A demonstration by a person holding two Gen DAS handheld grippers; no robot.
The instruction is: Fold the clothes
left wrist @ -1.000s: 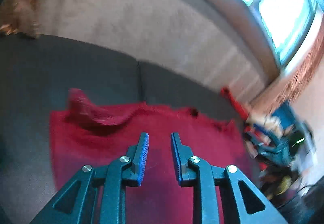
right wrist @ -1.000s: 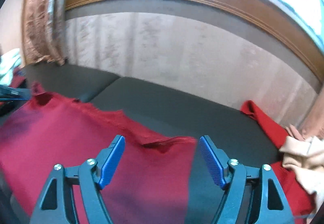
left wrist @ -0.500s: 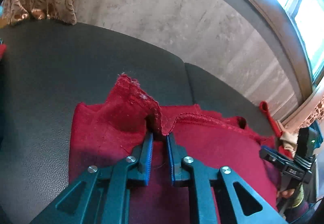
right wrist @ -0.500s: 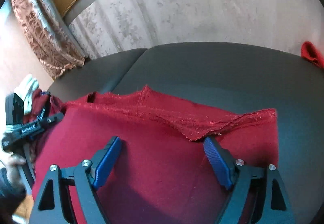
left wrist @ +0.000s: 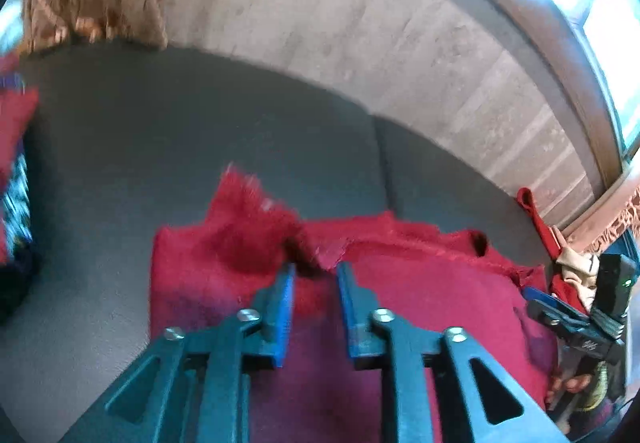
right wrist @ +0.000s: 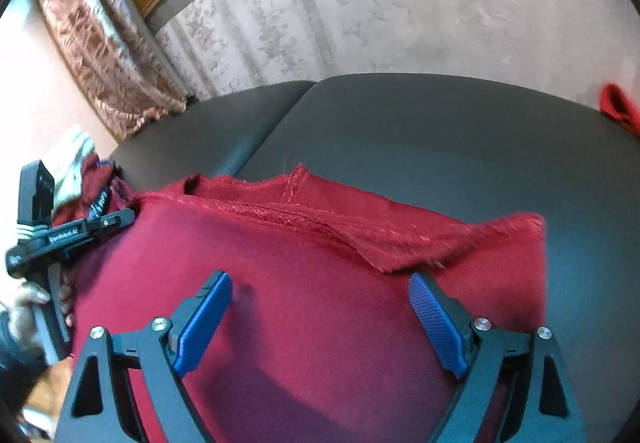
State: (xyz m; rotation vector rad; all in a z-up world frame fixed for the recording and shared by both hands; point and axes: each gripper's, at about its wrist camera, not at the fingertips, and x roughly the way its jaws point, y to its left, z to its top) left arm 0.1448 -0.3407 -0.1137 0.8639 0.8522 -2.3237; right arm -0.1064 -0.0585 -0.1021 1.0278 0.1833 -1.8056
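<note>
A dark red cloth [left wrist: 432, 299] lies spread on a dark grey couch seat [left wrist: 160, 147]. It also fills the right wrist view [right wrist: 304, 283]. My left gripper [left wrist: 314, 271] hovers over its far edge, where a frayed corner [left wrist: 244, 195] is folded up; the jaws stand slightly apart with no cloth between them. My right gripper [right wrist: 320, 283] is wide open just above the cloth, near a folded-over hem [right wrist: 400, 243]. Each gripper also shows at the side of the other's view: the right one [left wrist: 576, 319], the left one [right wrist: 56, 235].
The couch's pale patterned backrest [right wrist: 360, 11] rises behind the seat. A patterned curtain [right wrist: 104, 43] hangs at the left, under a window. More clothes, red and cream [left wrist: 568, 263], are heaped at the right end. Another red piece [right wrist: 618, 107] lies at the far right.
The left gripper's jaws, nearly shut at the folded-up corner half a second ago, have opened a little and the view has pulled back. The right gripper has stayed open and moved lower over the cloth.
</note>
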